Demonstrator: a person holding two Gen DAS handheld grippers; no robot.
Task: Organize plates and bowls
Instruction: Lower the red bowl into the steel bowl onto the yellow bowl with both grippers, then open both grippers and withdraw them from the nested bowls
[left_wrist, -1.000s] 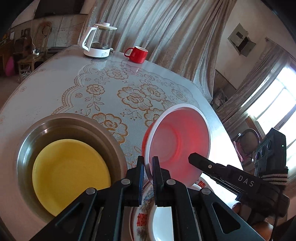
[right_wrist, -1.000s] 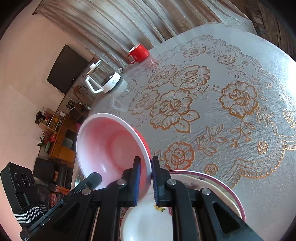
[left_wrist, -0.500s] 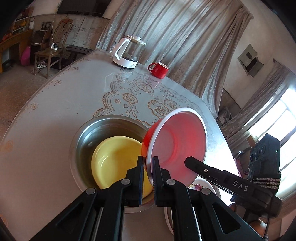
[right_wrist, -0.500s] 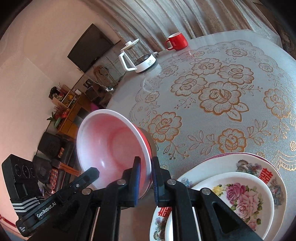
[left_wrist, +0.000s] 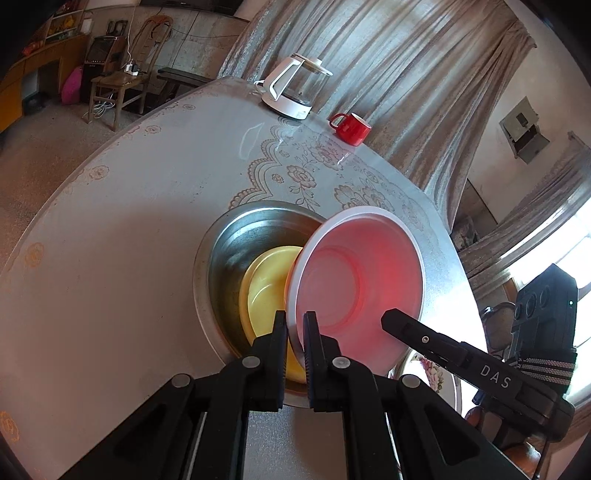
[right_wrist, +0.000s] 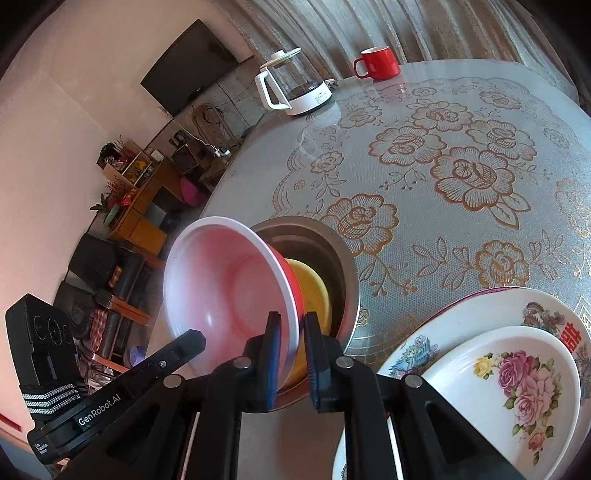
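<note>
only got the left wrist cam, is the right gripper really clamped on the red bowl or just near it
observer: Clamped. The right wrist view shows the right gripper shut on the bowl, rim between its pads.
operator: ok and what's that sliver of plate at my lower right
observer: Two flowered plates. A small rose plate lies on a big plate that has red characters on its rim.
</note>
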